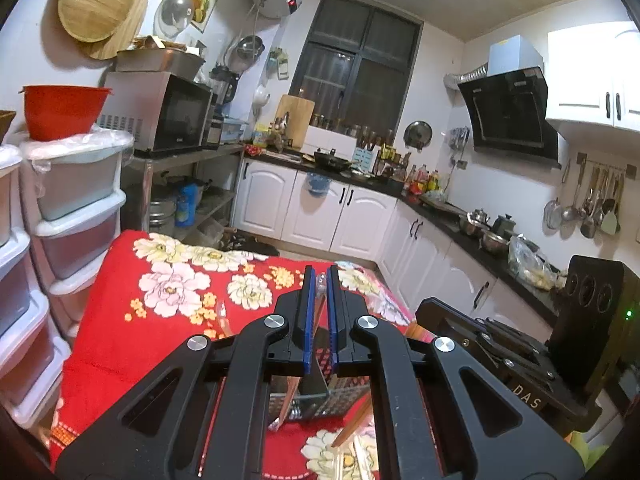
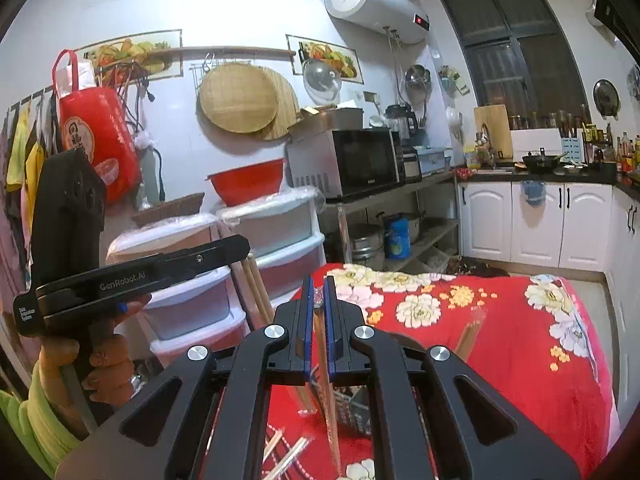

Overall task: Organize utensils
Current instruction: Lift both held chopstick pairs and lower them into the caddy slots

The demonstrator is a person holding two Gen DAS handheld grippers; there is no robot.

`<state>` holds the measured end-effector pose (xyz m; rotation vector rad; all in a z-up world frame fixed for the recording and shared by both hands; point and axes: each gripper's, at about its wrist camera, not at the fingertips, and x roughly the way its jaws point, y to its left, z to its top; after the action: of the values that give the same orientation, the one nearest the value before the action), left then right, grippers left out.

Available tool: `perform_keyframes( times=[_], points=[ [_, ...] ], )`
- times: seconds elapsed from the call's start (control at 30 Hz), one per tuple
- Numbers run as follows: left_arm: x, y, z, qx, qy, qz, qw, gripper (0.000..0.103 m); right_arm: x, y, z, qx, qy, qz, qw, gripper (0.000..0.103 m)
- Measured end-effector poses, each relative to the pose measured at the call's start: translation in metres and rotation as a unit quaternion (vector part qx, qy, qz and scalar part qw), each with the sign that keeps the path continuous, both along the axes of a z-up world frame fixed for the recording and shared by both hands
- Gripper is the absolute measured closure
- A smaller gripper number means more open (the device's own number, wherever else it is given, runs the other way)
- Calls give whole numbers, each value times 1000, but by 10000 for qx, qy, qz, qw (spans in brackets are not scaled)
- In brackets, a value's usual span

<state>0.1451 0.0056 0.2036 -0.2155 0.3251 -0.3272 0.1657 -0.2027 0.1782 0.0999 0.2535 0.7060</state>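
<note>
Both grippers hover over a table with a red flowered cloth. My left gripper is shut on a pair of wrapped chopsticks that hangs down between the pads. My right gripper is shut on another wrapped pair of chopsticks that points down. A metal mesh utensil holder stands on the cloth just below both grippers; it also shows in the right wrist view. More wrapped chopsticks lie on the cloth near the front edge. The left gripper's body shows at the left of the right wrist view with chopstick ends sticking out.
White plastic drawer units with a red bowl on top stand left of the table. A microwave sits on a metal shelf behind. White cabinets and a crowded black counter run along the back and right.
</note>
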Motion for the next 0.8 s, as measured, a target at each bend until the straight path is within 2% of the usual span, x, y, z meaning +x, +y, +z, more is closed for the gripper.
perform_keyframes(
  times=[0.47, 0.8],
  points=[
    [22, 8, 24, -84, -323, 289, 9990, 102, 33, 4, 24, 168, -211, -212, 9994, 99],
    [44, 7, 11, -171, -195, 297, 9992, 102, 67, 9, 29, 183, -148, -413, 9989, 99]
  ],
)
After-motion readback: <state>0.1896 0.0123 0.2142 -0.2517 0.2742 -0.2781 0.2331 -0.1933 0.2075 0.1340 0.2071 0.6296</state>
